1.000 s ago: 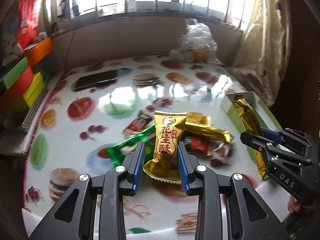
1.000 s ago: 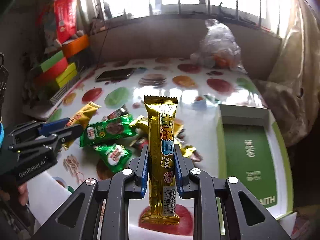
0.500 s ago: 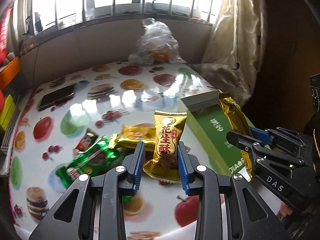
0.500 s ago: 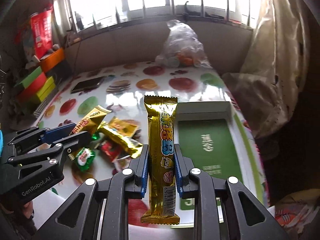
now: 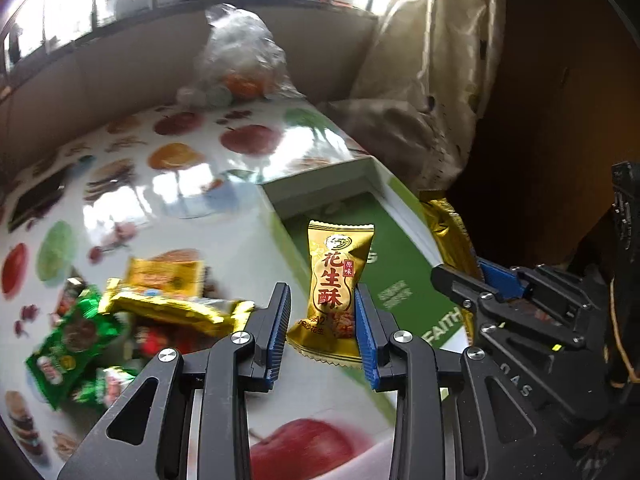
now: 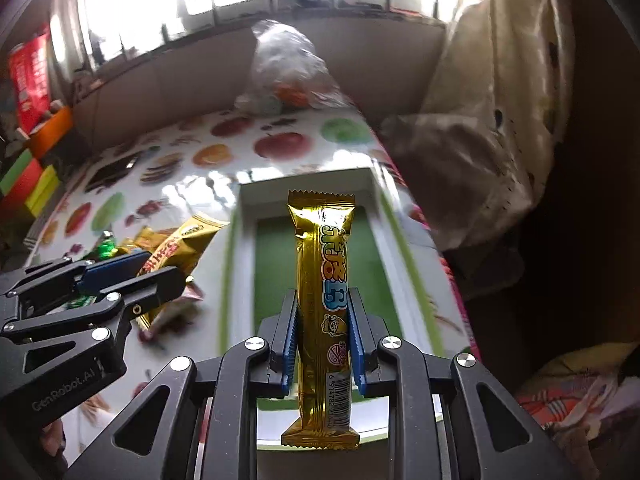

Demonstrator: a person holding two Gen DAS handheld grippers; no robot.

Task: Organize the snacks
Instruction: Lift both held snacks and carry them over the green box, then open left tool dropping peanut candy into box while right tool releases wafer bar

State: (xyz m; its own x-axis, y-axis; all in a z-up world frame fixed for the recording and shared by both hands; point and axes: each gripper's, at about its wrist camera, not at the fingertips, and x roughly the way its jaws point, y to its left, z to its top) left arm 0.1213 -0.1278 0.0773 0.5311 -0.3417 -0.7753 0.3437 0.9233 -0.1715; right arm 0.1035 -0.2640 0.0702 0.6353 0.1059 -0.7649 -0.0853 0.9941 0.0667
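Ahead of right tongs (image 6: 323, 346): green box (image 6: 308, 256) on table (image 6: 192, 200). Right tongs clamp long gold bar (image 6: 324, 300) upright; left tongs (image 5: 321, 330) pinch peanut-crisp packet (image 5: 334, 288), box just beyond. Carry both past box rim, lower inside, lay flat side by side, then release. Loose snack pile (image 5: 132, 320) left of left tongs.

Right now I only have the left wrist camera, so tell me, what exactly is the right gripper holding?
Observer: A long gold bar, clamped upright between the blue pads of the right gripper.
Operator: Where does it sit against the box?
Observer: In the right wrist view it stands in front of the green floor of the box, inside the white rim.
Operator: Is my left gripper in that view?
Observer: Yes, the left gripper is at the left edge, its peanut packet poking out left of the box.
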